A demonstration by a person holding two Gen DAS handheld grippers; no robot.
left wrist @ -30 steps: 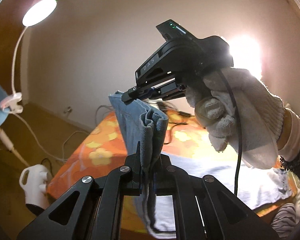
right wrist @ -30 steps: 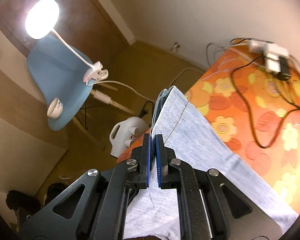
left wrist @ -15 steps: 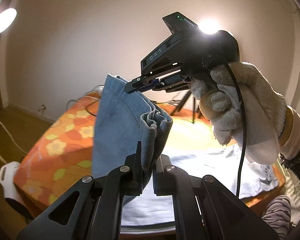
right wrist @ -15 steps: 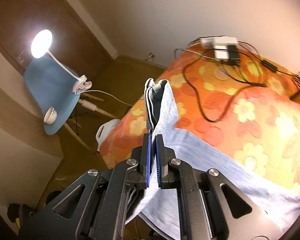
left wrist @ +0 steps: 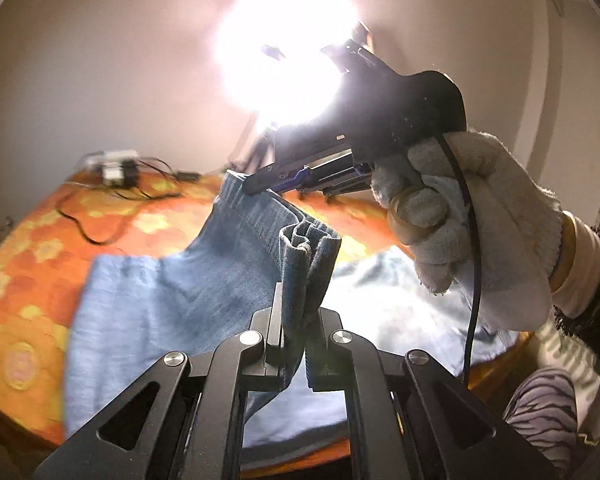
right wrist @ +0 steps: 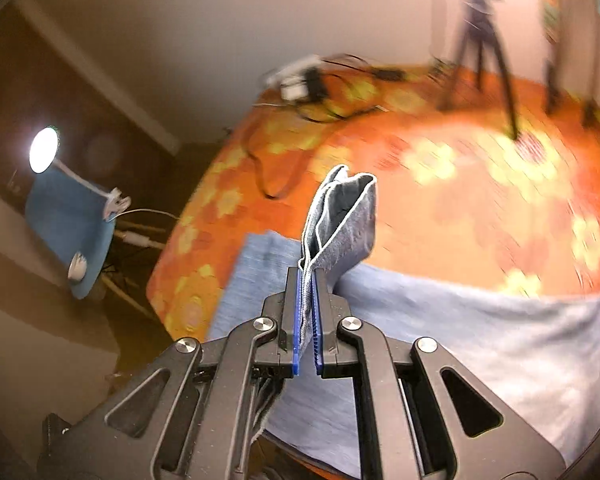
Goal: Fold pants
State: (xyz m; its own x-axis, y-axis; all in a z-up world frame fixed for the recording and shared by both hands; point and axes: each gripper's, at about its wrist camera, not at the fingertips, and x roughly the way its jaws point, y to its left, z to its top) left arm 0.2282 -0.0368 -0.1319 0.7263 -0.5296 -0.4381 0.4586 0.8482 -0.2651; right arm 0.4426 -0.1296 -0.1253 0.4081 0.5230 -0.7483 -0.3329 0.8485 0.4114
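Lamp glare hides the right tongs' (left wrist: 256, 188) top, and motion blur smears the tripod (right wrist: 480, 40) behind the bed (right wrist: 460, 168).

Pants (right wrist: 480, 344) on bed (right wrist: 460, 184), cables (right wrist: 320, 108) behind, chair (right wrist: 72, 232) left of bed

Black hand-held gripper (right wrist: 308, 312) with blue pads, silver screws; glove (left wrist: 472, 216) seemingly white.

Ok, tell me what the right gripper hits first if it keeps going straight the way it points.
Probably the orange floral bedspread, beyond the pants the right gripper is clamping; depth is unclear with the blur.
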